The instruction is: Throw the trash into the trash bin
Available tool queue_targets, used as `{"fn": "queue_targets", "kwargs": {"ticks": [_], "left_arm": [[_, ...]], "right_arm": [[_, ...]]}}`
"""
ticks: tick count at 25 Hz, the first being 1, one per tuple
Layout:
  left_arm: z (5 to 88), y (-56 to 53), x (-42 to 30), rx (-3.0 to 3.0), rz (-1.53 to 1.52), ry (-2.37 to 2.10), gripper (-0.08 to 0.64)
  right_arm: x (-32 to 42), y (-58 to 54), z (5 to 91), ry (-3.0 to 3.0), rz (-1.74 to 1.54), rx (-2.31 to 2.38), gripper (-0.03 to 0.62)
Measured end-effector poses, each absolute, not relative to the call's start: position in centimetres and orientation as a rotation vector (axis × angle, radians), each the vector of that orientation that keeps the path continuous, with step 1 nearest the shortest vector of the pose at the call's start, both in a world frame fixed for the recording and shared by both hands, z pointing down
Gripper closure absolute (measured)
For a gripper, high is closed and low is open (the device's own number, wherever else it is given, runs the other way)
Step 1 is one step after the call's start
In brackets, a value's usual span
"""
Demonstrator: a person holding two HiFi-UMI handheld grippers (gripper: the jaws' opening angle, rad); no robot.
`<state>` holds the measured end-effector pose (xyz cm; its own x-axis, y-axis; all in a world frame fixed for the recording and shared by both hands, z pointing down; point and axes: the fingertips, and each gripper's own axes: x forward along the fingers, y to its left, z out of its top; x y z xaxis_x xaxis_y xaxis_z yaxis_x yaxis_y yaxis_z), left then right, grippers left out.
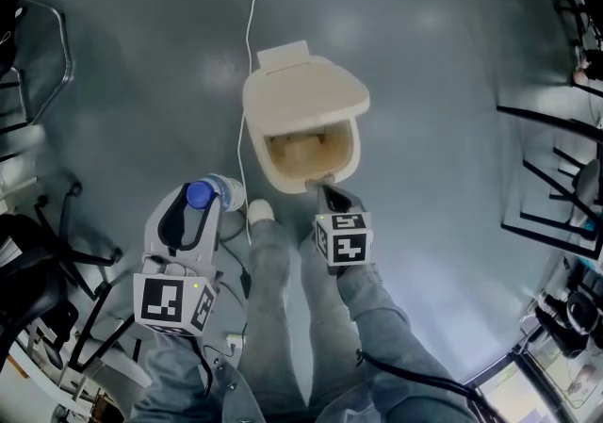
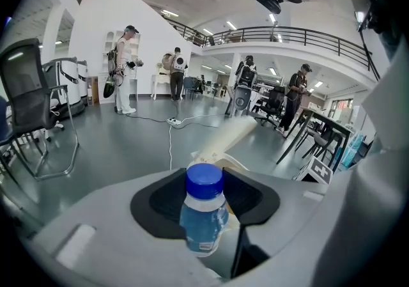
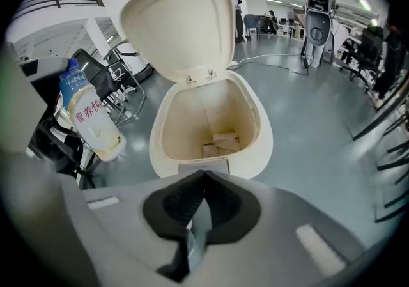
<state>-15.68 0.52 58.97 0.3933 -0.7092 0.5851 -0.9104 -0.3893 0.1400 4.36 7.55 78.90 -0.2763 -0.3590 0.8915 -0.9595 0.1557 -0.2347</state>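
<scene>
Head view: bin point(image 1: 349, 162) stands on the grey floor point(image 1: 141, 54) with its lid point(image 1: 306, 96) swung up and back, so the inside lies bare. Left gripper point(image 1: 188, 212) sits just left of the bin's front and carries a bottle point(image 1: 217, 193) with a blue cap, apart from the bin. Right gripper point(image 1: 326, 190) points steeply down with its tips at the bin's front rim. A white shoe point(image 1: 261, 212) rests between the two grippers, and a white cable point(image 1: 252, 16) runs across the floor past the bin's left side.

Left gripper view: the dark jaws press on the bottle point(image 2: 203, 218) from both sides just below the cap, holding it upright. The lid point(image 2: 231, 140) rises behind it. People point(image 2: 124, 68) stand well apart in the background, and a chair point(image 2: 32, 100) is at the left.

Right gripper view: the right gripper point(image 3: 203, 177) has its jaws closed tip to tip with nothing seen between them, just before a small grey tab on the front of the bin point(image 3: 265, 145). The lid point(image 3: 176, 23) stands upright. Pale scraps point(image 3: 220, 142) lie at the bottom of the bin. The bottle point(image 3: 89, 116) shows at the left, tilted, outside the bin and beside its rim.
</scene>
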Motion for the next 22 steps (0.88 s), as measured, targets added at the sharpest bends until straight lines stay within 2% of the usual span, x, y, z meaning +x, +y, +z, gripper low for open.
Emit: {"fn": "queue_targets", "kwargs": {"ticks": [14,22], "left_arm": [[57.8,0.4,-15.1,2.232,0.619,-1.398,0.371],[55.5,-0.6,-12.8,2.283,0.59,-1.366,0.371]], "right_arm": [[4.7,5.9,75.8,-1.84,1.148,1.324,0.589],[8.2,3.9,72.0,-1.845,1.096,1.439,0.589]]}}
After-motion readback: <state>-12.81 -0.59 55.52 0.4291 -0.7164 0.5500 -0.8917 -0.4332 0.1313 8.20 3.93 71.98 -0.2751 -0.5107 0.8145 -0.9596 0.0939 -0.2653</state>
